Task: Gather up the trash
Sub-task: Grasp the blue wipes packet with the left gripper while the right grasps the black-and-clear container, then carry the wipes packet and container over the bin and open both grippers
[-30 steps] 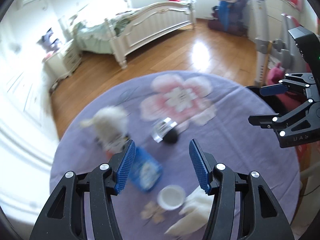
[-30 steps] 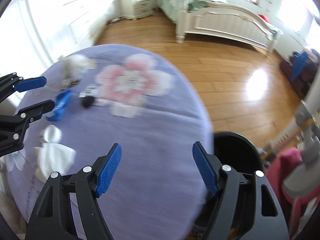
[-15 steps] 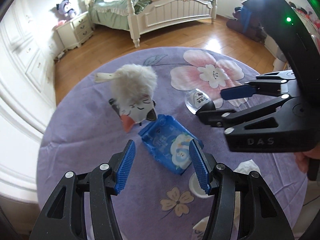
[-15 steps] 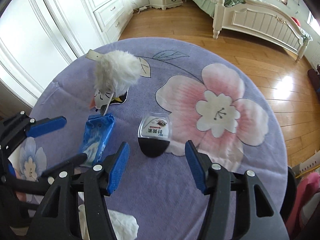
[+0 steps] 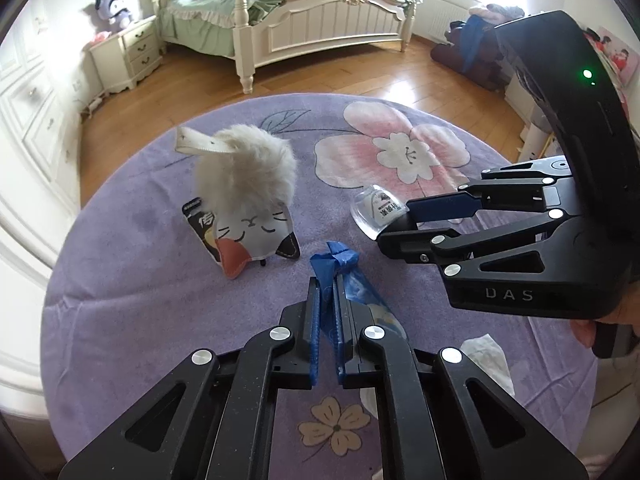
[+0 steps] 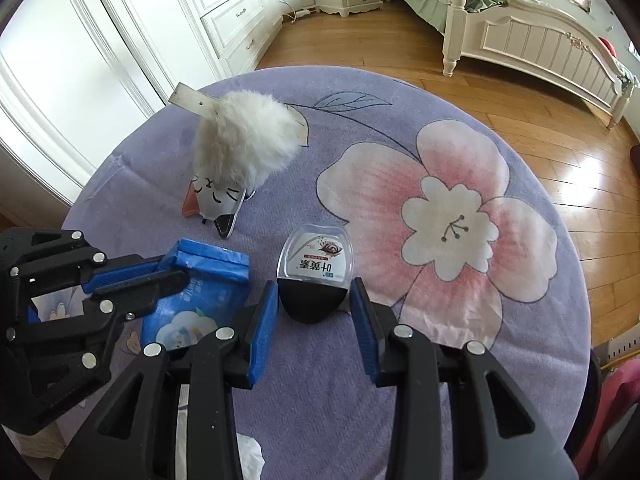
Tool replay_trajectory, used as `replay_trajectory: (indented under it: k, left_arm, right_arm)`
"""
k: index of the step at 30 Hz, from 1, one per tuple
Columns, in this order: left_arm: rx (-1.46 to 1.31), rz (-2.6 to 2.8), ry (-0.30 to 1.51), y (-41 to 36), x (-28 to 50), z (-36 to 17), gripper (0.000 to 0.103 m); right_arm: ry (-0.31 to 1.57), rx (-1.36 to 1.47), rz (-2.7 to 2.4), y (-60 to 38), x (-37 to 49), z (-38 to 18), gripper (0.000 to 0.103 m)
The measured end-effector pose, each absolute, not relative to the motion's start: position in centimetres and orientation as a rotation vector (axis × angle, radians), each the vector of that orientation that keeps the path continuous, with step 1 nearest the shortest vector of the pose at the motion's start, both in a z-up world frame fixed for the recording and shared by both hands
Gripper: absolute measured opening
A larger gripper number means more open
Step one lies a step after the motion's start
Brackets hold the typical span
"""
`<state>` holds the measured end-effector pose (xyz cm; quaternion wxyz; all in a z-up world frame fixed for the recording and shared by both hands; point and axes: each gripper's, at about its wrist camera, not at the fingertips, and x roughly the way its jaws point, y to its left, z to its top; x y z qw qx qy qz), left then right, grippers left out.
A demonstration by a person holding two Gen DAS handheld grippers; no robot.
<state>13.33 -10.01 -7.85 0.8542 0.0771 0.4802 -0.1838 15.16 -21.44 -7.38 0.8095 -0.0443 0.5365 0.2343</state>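
Observation:
My left gripper [image 5: 325, 300] is shut on a blue wet-wipe packet [image 5: 336, 264], pinching its crumpled edge; from the right wrist view the left gripper [image 6: 160, 274] clamps the packet [image 6: 200, 304]. My right gripper [image 6: 314, 304] is open, with its fingers on either side of a small clear plastic container with a black base [image 6: 316, 276], not squeezing it. In the left wrist view the right gripper [image 5: 394, 220] reaches the container [image 5: 374, 212]. A crumpled white tissue [image 5: 486, 360] lies at the right.
A fluffy white pouch with a sleeping face [image 5: 246, 200] lies on the round table's purple flowered cloth [image 6: 440, 216], with a black snack wrapper [image 5: 200, 224] under it. More tissue [image 6: 250, 456] lies near me. Wooden floor, a bed [image 5: 320, 28] and drawers [image 6: 228, 20] lie beyond.
My left gripper has closed on the blue packet and crumpled it. My right gripper has moved down and forward so its fingers flank the clear container.

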Motion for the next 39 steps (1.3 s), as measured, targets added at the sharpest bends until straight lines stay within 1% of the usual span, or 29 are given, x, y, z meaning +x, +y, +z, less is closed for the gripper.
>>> replay_trajectory:
  k: [11,19,29,39]
  left_arm:
    - [0.217,-0.37,0.967,-10.6,12.2,-6.1,0.006]
    - [0.234,-0.367,0.924,-11.7,11.7,-4.7,0.006]
    - [0.275,-0.317,0.85,-13.5,11.2,-2.9,0.006]
    - [0.309,-0.367,0.788,-18.6,11.0,-1.6,0.006]
  right_arm:
    - [1.127,-0.089,0.478,-23.2,13.8,-6.3,0.035]
    - [1.053,-0.139,0.419,-24.8,12.0,-4.0,0.035]
    - [1.012,-0.14,0.378,-27.4,10.7,-2.5,0.035]
    - [0.985,-0.104,0.267,-33.3,8.9,-1.1,0.035]
